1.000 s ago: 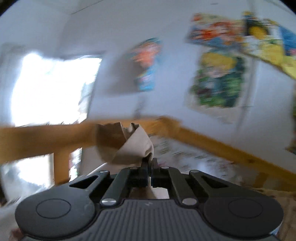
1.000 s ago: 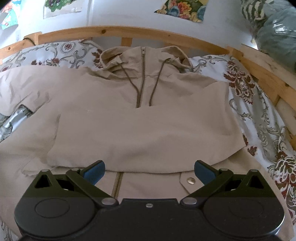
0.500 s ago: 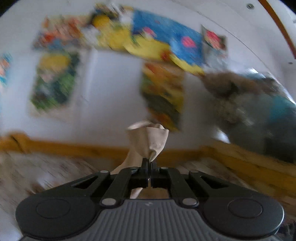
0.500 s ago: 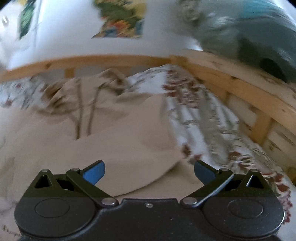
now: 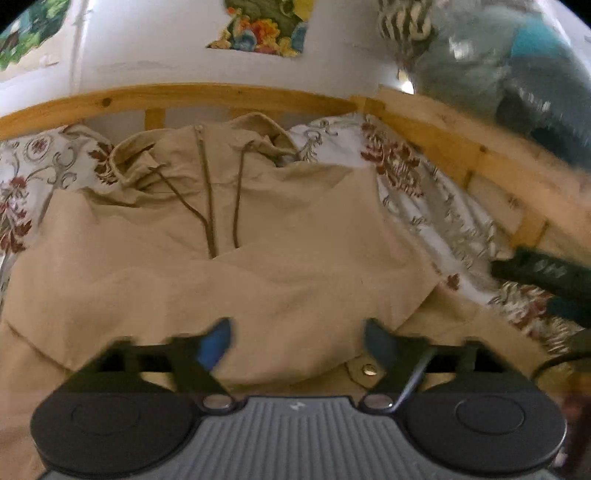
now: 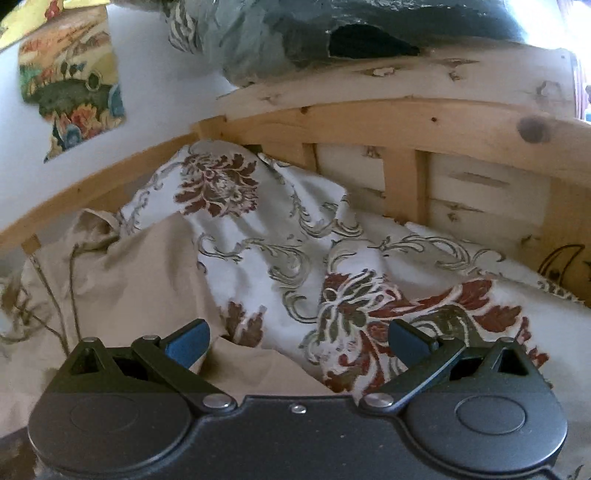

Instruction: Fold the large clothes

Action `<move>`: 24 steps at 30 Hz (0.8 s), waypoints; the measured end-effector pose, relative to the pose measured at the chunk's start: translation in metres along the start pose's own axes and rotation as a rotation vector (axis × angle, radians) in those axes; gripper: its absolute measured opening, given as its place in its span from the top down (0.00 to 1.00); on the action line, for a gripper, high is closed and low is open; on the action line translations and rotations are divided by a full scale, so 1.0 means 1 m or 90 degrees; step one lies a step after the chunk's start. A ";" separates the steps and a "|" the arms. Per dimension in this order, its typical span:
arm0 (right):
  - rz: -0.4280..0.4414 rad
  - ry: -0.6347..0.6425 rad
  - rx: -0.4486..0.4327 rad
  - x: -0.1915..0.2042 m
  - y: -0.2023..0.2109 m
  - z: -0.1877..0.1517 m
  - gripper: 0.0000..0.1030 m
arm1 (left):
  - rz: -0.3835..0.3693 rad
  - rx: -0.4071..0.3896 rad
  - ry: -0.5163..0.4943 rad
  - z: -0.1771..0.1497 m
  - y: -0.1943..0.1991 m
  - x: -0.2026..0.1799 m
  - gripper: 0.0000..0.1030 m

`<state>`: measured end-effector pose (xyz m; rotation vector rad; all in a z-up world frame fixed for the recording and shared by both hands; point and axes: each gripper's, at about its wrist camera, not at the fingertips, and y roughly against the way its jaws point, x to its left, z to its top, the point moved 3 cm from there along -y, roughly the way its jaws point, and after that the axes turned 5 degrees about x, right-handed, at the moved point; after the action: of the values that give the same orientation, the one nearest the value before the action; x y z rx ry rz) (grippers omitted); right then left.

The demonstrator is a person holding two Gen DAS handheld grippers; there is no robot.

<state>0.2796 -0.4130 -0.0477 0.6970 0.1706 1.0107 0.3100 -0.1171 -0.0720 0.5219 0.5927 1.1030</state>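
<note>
A beige hooded jacket [image 5: 229, 258] lies face up on the bed, hood toward the headboard, zip and drawstrings showing, both sleeves folded across the chest. My left gripper [image 5: 297, 341] is open and empty, just above the folded sleeve near the jacket's middle. My right gripper [image 6: 297, 338] is open and empty over the jacket's right edge [image 6: 122, 288] and the floral bedspread [image 6: 332, 280]. The right gripper's dark body [image 5: 543, 273] shows at the right of the left wrist view.
A wooden bed frame [image 5: 192, 96] runs behind the hood and along the right side [image 6: 424, 125]. A bundle of grey-blue bedding [image 6: 332, 33] sits on the right rail. Colourful posters [image 5: 262, 26] hang on the white wall.
My left gripper swung from the wall down over the jacket, let go of the beige sleeve and opened. My right gripper turned right, off the jacket's middle toward the bed's right side.
</note>
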 end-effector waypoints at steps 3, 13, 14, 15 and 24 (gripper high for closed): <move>0.027 0.036 0.001 0.015 0.002 -0.003 0.01 | -0.020 0.012 0.018 0.009 0.017 0.012 0.09; 0.107 0.231 0.050 0.079 0.006 -0.037 0.01 | 0.310 -0.015 0.068 0.042 0.023 0.136 0.03; 0.114 0.252 0.060 0.086 0.007 -0.042 0.01 | 0.333 -0.022 0.090 0.047 0.019 0.156 0.03; 0.126 0.275 0.073 0.094 0.008 -0.046 0.01 | 0.345 -0.025 0.113 0.050 0.015 0.172 0.04; 0.162 0.353 0.097 0.128 0.006 -0.064 0.01 | 0.395 -0.052 0.241 0.091 -0.059 0.252 0.05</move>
<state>0.3157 -0.2765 -0.0710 0.5693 0.6602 1.4332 0.4933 0.0865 -0.0889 0.4358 0.7313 1.8338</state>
